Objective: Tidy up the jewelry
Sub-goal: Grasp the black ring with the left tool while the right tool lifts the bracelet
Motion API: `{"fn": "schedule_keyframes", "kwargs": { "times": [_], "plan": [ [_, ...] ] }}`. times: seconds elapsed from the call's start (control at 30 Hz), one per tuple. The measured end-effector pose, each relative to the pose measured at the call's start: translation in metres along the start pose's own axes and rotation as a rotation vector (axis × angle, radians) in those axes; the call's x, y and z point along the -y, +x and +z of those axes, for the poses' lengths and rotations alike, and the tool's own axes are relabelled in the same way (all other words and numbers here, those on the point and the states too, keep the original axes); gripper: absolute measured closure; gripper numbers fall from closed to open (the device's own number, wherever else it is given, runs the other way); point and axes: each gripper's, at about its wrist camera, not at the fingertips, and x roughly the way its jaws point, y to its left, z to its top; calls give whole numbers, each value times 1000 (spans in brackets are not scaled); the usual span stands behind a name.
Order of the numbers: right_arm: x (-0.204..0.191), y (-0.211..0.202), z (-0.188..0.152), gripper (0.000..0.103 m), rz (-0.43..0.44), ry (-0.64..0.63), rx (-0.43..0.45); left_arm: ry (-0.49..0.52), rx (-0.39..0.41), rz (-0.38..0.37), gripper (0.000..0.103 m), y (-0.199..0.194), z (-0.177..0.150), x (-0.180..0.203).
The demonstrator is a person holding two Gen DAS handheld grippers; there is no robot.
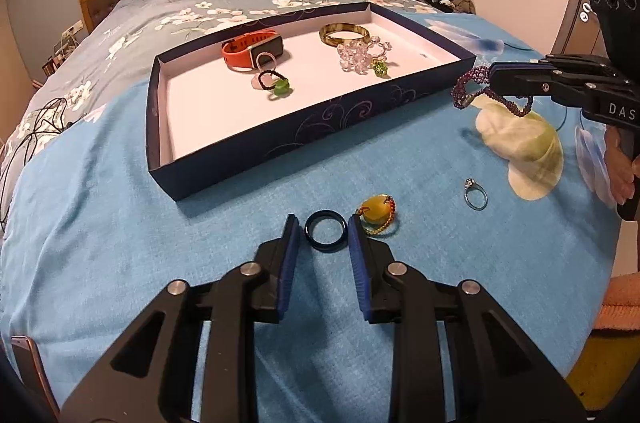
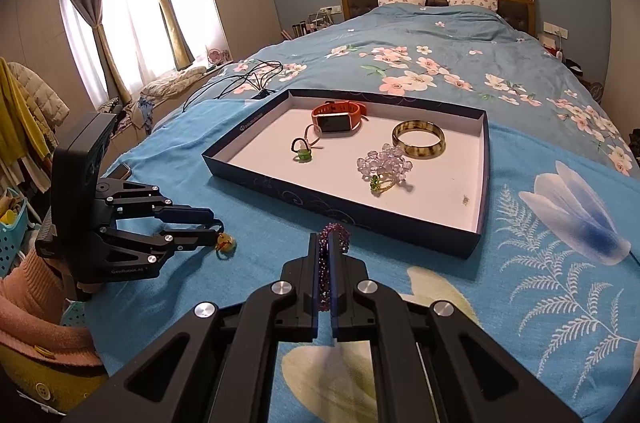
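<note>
A dark blue tray with a white floor lies on the bed. It holds an orange watch, a tortoiseshell bangle, a clear bead bracelet and green bead rings. My left gripper is open around a dark ring on the blue cloth, next to a yellow stone pendant. My right gripper is shut on a purple bead bracelet, held right of the tray.
A small silver ring lies on the blue flower-print cloth right of the pendant. Black cables lie on the bed beyond the tray. A phone sits at the near left edge.
</note>
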Motion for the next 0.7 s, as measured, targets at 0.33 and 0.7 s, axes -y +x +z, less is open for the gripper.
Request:
{"fn": "schedule_keyframes", "kwargs": {
  "times": [0.33, 0.7],
  "plan": [
    [1, -5, 10, 100, 11, -2, 34, -22, 61, 14, 80, -13, 8, 2],
    [3, -3, 23, 100, 21, -2, 61, -42, 161, 40, 80, -43, 25, 2]
  ]
}}
